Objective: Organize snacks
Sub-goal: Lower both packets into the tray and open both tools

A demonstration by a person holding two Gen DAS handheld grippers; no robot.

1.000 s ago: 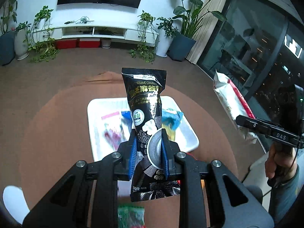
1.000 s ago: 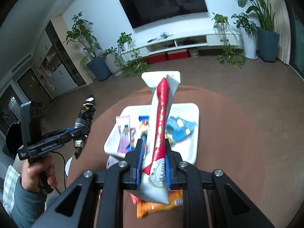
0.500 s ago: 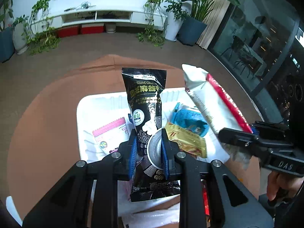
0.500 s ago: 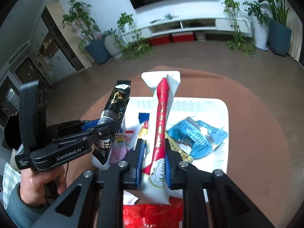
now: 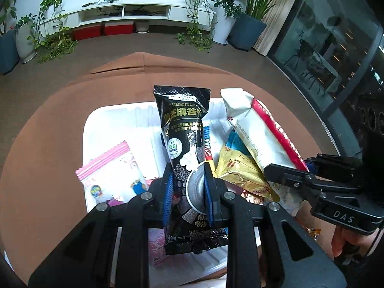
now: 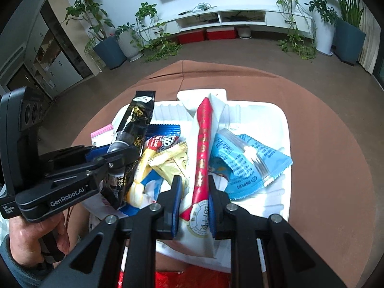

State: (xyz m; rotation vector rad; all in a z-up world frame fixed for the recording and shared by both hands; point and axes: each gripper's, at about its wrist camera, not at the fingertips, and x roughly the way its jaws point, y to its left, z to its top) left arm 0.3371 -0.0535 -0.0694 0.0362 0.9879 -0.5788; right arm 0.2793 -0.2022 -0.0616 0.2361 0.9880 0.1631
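Note:
My left gripper (image 5: 188,180) is shut on a black sesame snack bag (image 5: 184,129) and holds it upright over the white tray (image 5: 115,120). My right gripper (image 6: 193,187) is shut on a white and red snack bag (image 6: 204,144) over the same tray (image 6: 271,112). The black bag (image 6: 139,117) and left gripper (image 6: 120,153) show at the left of the right wrist view. The white and red bag (image 5: 261,132) shows at the right of the left wrist view. In the tray lie a pink packet (image 5: 112,165), a gold packet (image 6: 170,160) and a blue packet (image 6: 244,163).
The tray stands on a round brown table (image 6: 324,124). A red packet (image 6: 192,278) lies at the tray's near edge, below my right gripper. Beyond the table are brown floor, potted plants (image 6: 105,33) and a white TV shelf (image 5: 124,14).
Both grippers have moved forward and down over the tray with their bags, coming close together. The tray and its packets now fill both views.

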